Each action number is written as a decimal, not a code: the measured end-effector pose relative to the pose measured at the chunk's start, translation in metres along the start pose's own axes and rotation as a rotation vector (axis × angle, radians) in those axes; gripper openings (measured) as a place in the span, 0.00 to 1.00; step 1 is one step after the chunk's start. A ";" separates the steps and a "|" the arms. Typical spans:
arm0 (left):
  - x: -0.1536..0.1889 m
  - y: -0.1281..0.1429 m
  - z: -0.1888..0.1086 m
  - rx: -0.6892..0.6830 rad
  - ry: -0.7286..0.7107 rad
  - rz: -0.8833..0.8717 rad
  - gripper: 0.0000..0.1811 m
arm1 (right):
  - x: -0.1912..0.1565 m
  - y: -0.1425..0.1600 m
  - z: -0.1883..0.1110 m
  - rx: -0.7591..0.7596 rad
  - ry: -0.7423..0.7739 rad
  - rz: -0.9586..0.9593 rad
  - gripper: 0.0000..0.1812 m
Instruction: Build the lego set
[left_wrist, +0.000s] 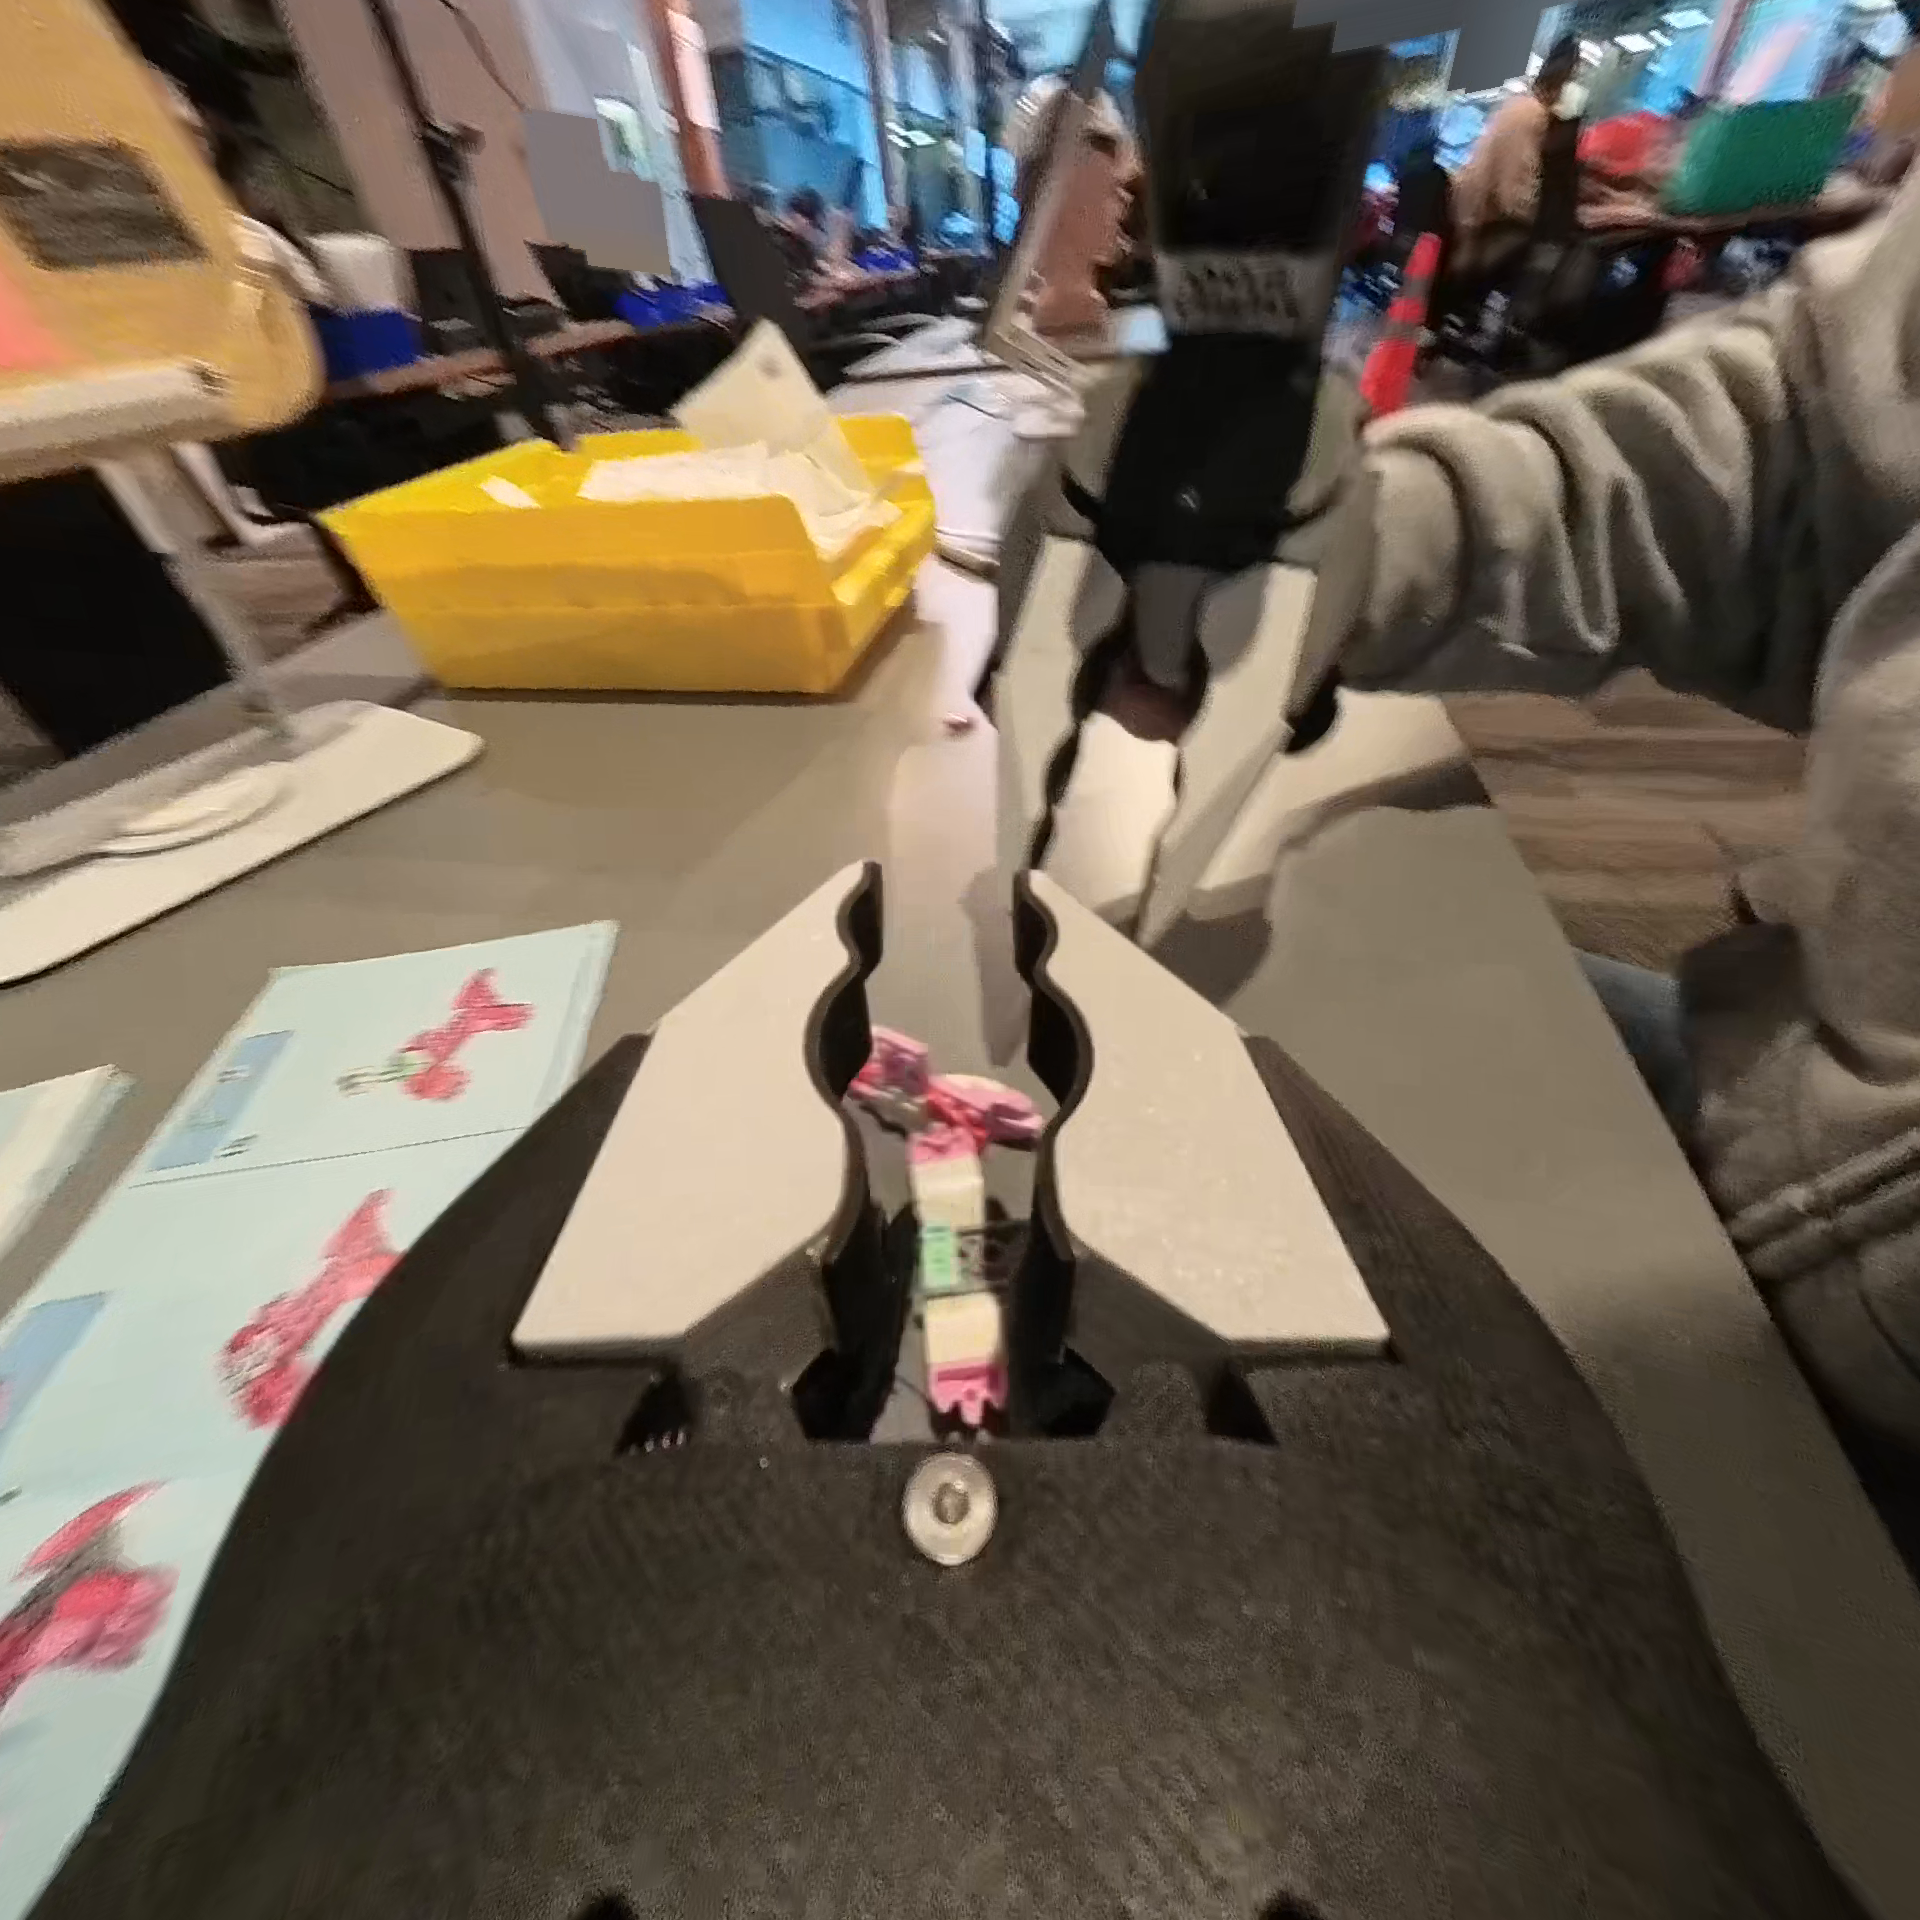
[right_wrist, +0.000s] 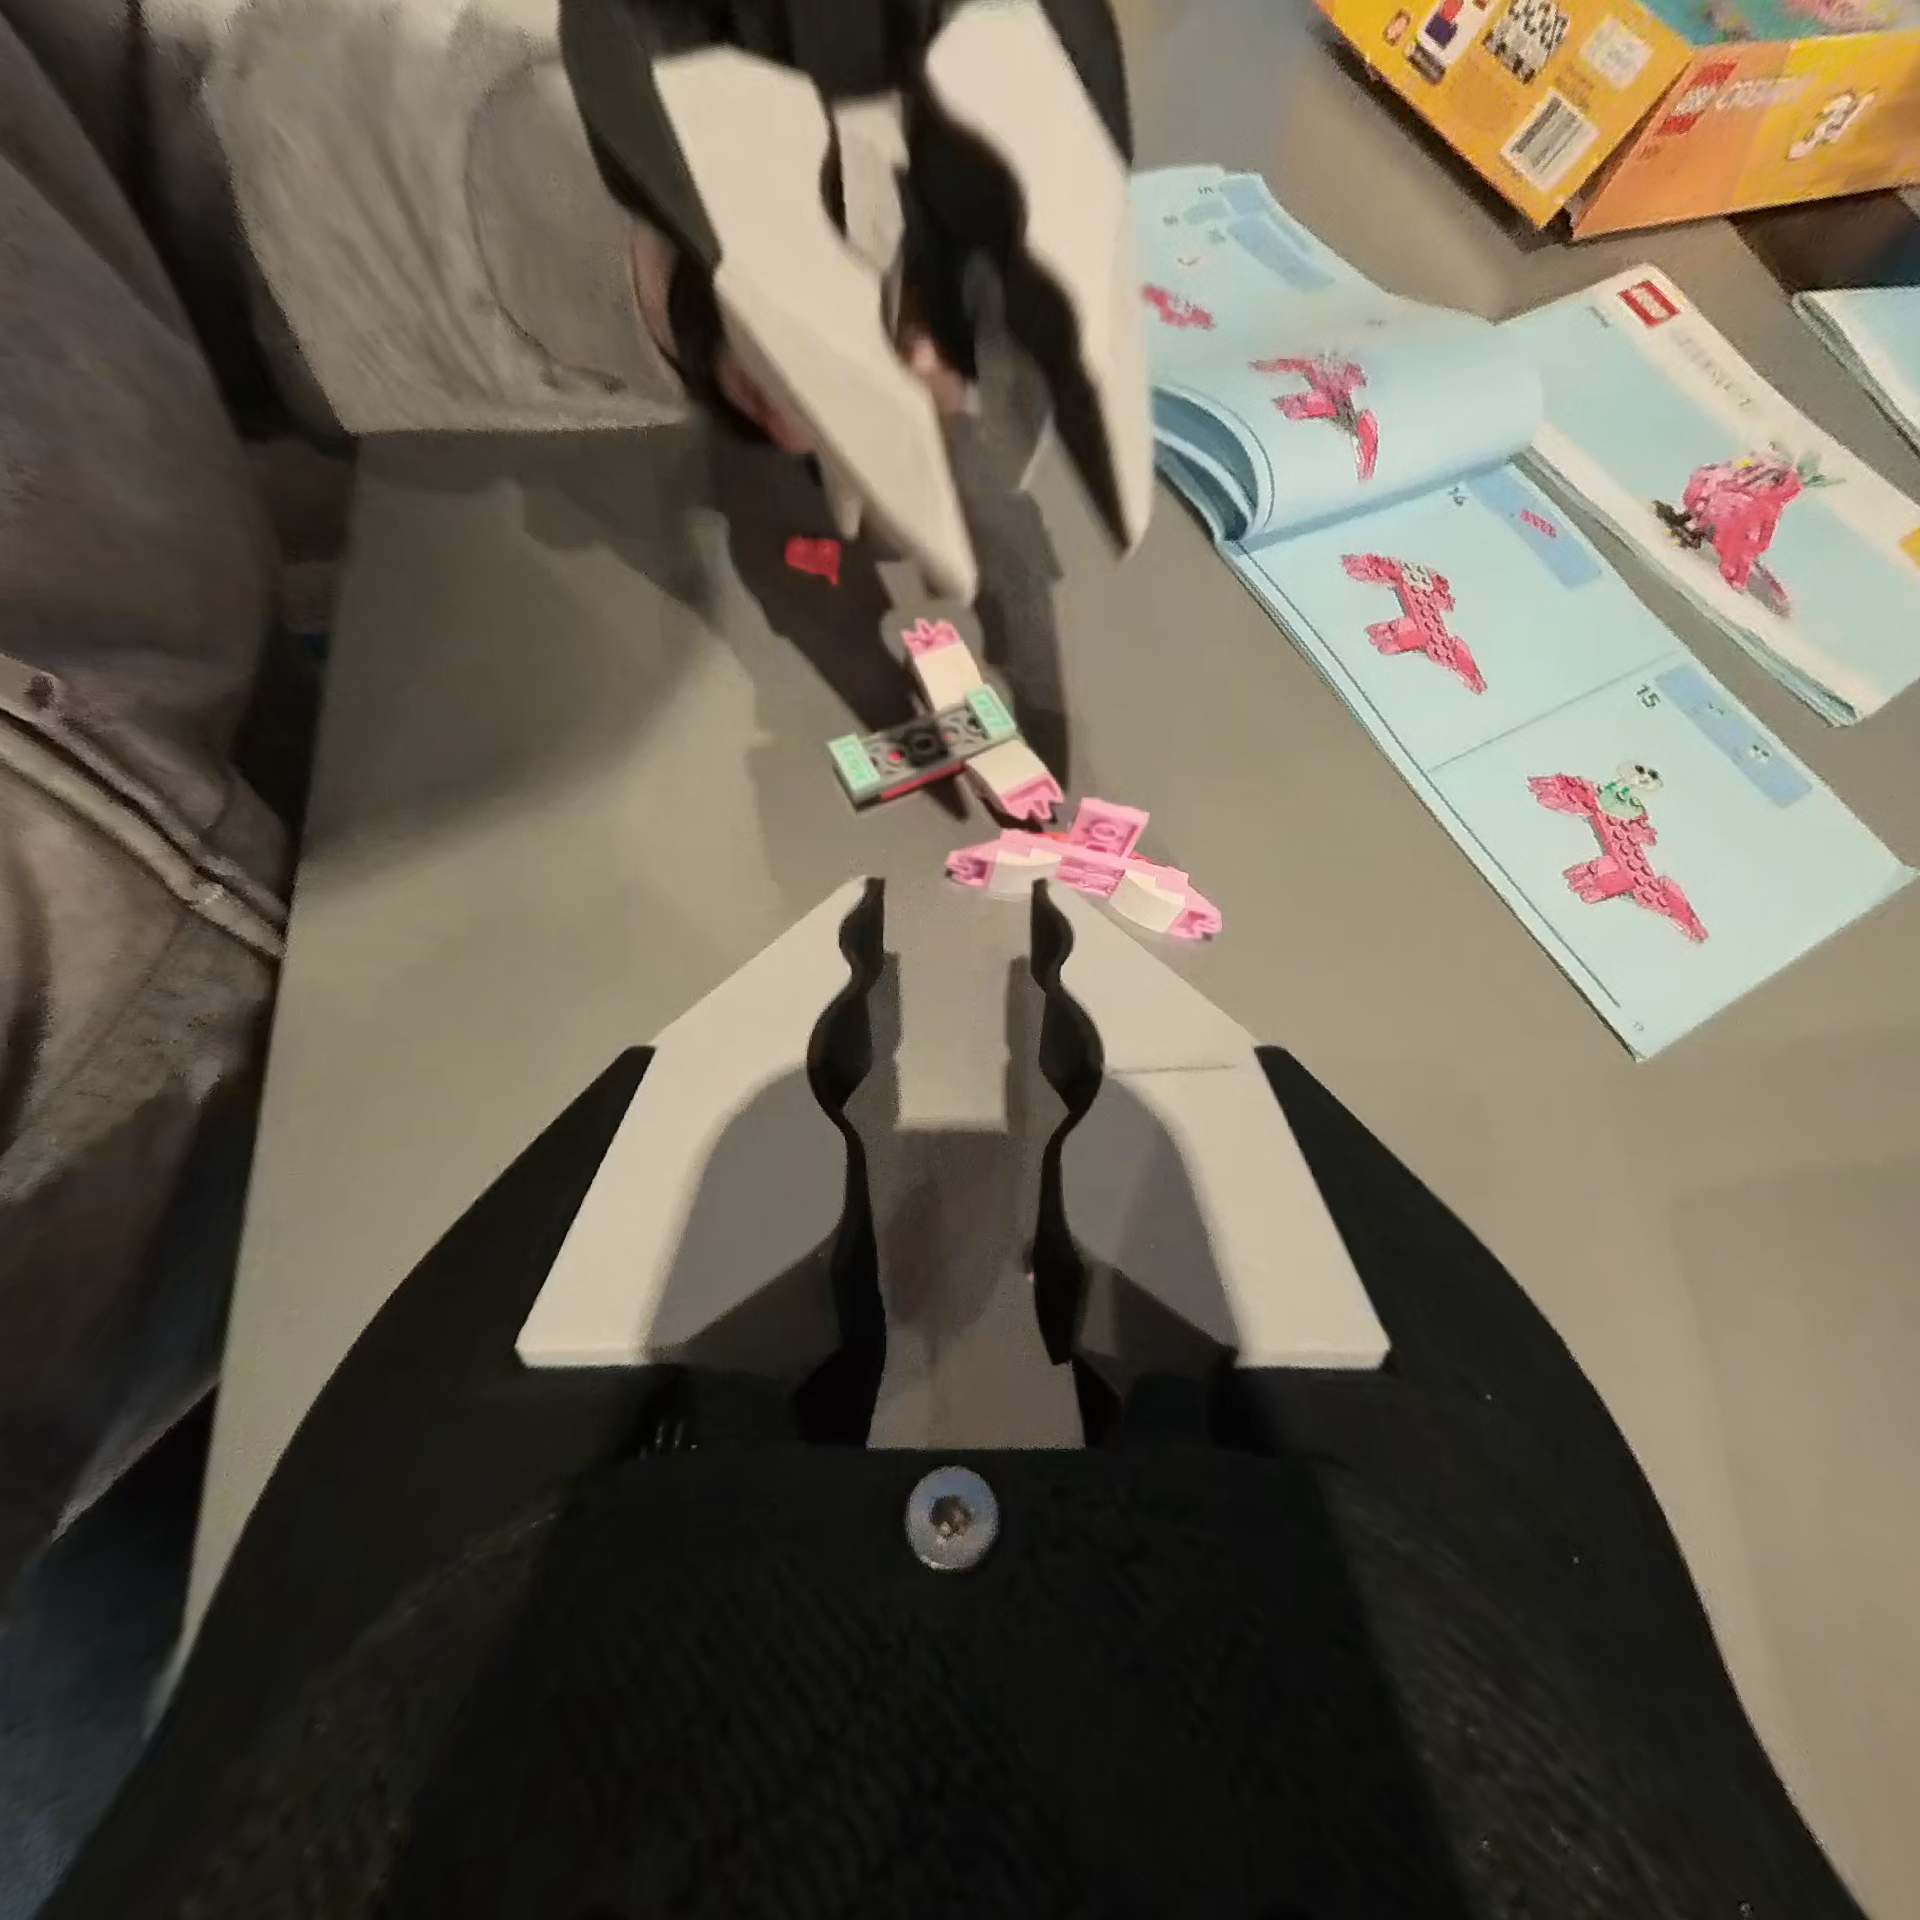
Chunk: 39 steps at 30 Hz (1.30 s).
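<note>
Down on the grey desk (right_wrist: 1351, 1195) we have two small lego sub-assemblies and nothing like a finished model yet. Nearest our left gripper (right_wrist: 1023, 551) lies the cross-shaped assembly (right_wrist: 940, 743), a white-and-pink strip crossed by a dark plate with mint tiles at its ends. Just beyond it, close to our right gripper (right_wrist: 951, 894), sits the pink-and-white cluster (right_wrist: 1086, 862), seemingly touching the cross piece at one end, though we cannot be sure.

Both pairs of fingers are parted with a clear gap, and neither holds anything. In the left wrist view the cross assembly shows down between our left fingers (left_wrist: 727, 1122), but it lies on the desk below them, not gripped. Our right fingers (right_wrist: 727, 1091) hover just short of the pink cluster.

The instruction booklet (right_wrist: 1507, 623) lies open to the right, showing a bigger pink creature, so we judge the build early: two modest pieces made, joining them and most of the body left to do. A small red piece (right_wrist: 816, 556) waits near the desk edge.

Motion blur smears the left gripper and the booklet pages. The yellow bin (left_wrist: 644, 561) holds white bags or papers, contents unclear. We see no loose brick pile; remaining parts may be out of frame. The set's box (right_wrist: 1621, 94) is cut off at the corner.
</note>
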<state>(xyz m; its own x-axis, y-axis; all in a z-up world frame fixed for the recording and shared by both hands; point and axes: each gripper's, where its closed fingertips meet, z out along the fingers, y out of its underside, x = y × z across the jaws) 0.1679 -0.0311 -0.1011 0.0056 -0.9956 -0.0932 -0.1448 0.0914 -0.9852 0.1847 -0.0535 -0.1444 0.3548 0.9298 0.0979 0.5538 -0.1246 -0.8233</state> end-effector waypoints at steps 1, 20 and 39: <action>-0.010 -0.003 -0.004 0.021 -0.046 -0.013 0.14 | 0.002 0.003 0.003 -0.007 0.008 0.003 0.16; -0.047 -0.012 -0.024 0.111 -0.168 -0.165 0.16 | 0.039 0.026 0.052 -0.319 -0.199 -0.418 0.06; -0.005 -0.001 -0.003 0.031 0.135 -0.303 0.12 | 0.029 -0.072 0.005 -0.021 0.776 -1.161 0.05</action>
<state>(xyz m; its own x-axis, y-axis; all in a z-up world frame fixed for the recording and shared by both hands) 0.1653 -0.0259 -0.0988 -0.0872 -0.9709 0.2229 -0.1266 -0.2112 -0.9692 0.1515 -0.0158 -0.0855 0.0090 0.0781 0.9969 0.8242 0.5639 -0.0516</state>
